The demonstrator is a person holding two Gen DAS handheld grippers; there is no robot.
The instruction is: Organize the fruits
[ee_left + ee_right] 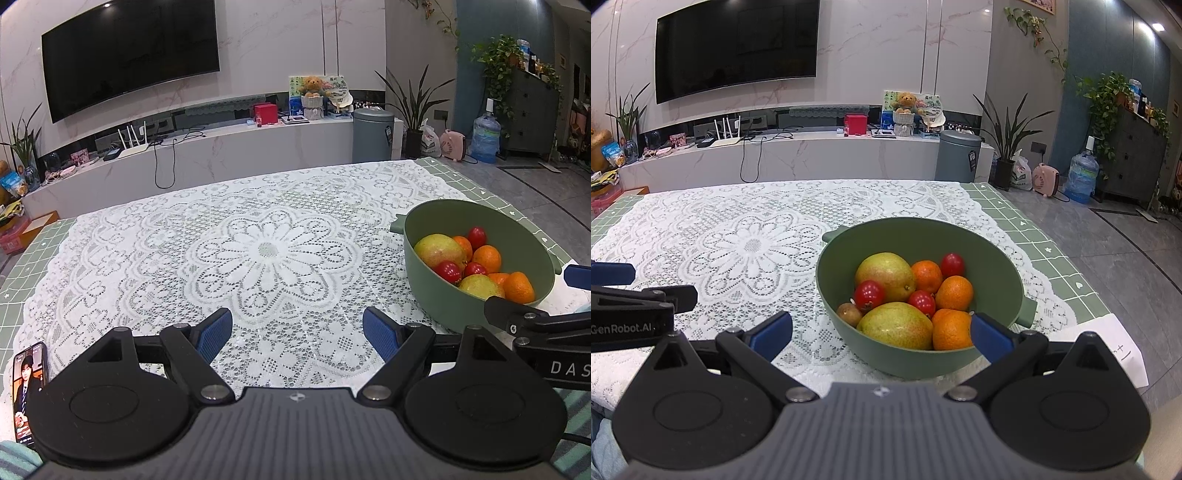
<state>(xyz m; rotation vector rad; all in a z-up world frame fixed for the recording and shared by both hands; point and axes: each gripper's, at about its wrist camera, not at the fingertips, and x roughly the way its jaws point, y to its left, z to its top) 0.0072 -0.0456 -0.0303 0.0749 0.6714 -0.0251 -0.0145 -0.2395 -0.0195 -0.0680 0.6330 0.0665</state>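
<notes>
A green bowl [990, 243] stands on the white lace tablecloth [738, 240]. It holds two yellow-green mangoes [884, 273], several oranges [955, 292], three red cherry tomatoes [868, 293] and a small brown fruit [849, 314]. My right gripper [881, 336] is open and empty at the bowl's near rim. In the left wrist view the bowl [458, 214] is at the right. My left gripper [297, 332] is open and empty over the bare lace [269, 251], left of the bowl.
A phone [27, 387] with a lit screen lies at the table's near left corner. A sheet of paper [1115, 343] lies right of the bowl. The table's right edge drops to a grey tiled floor [1108, 251].
</notes>
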